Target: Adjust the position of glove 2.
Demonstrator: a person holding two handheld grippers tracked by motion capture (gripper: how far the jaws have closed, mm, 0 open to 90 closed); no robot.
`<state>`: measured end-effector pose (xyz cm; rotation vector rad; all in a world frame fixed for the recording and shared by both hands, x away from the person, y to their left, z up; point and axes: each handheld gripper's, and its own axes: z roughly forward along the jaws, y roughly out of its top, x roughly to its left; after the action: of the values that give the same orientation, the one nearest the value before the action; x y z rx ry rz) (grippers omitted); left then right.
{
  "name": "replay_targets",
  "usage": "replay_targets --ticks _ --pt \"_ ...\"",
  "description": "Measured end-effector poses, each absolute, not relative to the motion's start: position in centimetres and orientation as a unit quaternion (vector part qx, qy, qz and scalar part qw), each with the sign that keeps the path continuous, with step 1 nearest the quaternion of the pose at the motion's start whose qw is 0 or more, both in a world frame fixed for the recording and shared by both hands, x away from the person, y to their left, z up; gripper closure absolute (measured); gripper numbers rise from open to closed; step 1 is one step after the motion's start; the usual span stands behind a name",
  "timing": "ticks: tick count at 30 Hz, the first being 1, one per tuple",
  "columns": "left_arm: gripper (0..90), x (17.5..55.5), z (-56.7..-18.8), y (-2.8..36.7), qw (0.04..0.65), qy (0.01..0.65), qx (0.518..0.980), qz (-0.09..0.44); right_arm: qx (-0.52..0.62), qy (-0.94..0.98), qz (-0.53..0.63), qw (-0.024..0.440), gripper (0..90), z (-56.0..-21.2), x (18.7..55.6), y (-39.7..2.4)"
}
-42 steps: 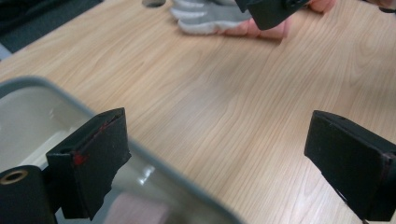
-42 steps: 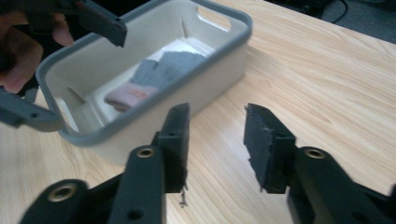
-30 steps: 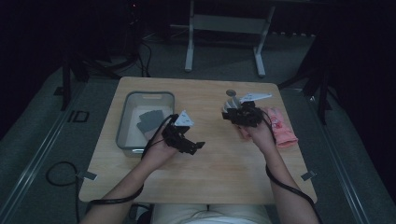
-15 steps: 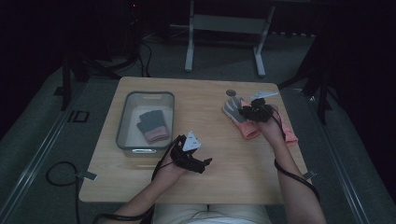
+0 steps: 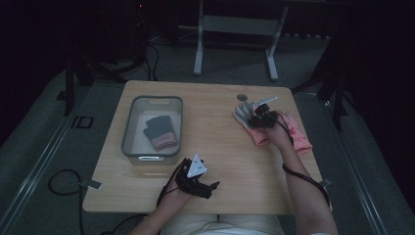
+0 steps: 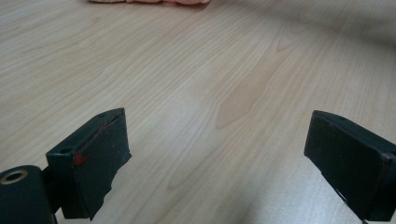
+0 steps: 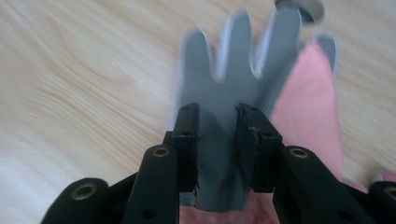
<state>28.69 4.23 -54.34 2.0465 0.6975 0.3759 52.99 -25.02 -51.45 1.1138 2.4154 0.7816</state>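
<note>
1. Right gripper [image 5: 255, 117] sat at the far right of the table [image 5: 244, 161], over a grey-and-pink glove [image 7: 233, 107]. Its jaws had just been closing, with the glove's grey palm between them.
2. In the right gripper view the two black jaws stood close on either side of the grey palm, a narrow strip of the fabric showing between them (whether the pads actually pressed into it I could not tell; that view was blurred).
3. The glove lay flat on the wood, grey fingers pointing away from the gripper, its pink cuff toward the person's hand. A second pink glove [image 5: 298, 134] lay just beside it, on the side nearer the table's right edge.
4. A small round dark spot [image 5: 241, 97] showed in the tabletop just beyond the grey fingertips.
5. Left gripper [image 5: 195, 178] was held low over the near edge of the table, jaws wide apart and nothing between them; in the left gripper view bare wood ran between the two pads.
6. A clear plastic bin [image 5: 128, 142] stood on the left half of the table, well apart from both grippers, with another grey-and-pink glove [image 5: 159, 133] lying inside it.
</note>
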Motion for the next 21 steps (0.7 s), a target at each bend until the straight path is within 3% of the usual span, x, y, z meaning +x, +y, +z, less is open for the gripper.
replay_targets --ticks 4,12,16,21 --pt "6.3 28.6 -54.6 4.4 0.458 0.288 0.827 0.155 0.408 0.854 0.276 0.168 72.3 -52.8 53.3 -25.2" --pt "6.3 28.5 -55.0 5.2 0.462 0.292 0.820 0.170 0.447 0.828 0.297 0.160 86.0 -53.1 53.0 -25.5" --pt "6.2 28.4 -55.2 5.4 0.464 0.292 0.818 0.176 0.472 0.811 0.312 0.150 87.8 -52.2 52.5 -25.4" --pt "6.3 28.3 -55.4 5.4 0.460 0.282 0.823 0.179 0.470 0.795 0.342 0.174 88.1 -48.9 49.7 -24.1"
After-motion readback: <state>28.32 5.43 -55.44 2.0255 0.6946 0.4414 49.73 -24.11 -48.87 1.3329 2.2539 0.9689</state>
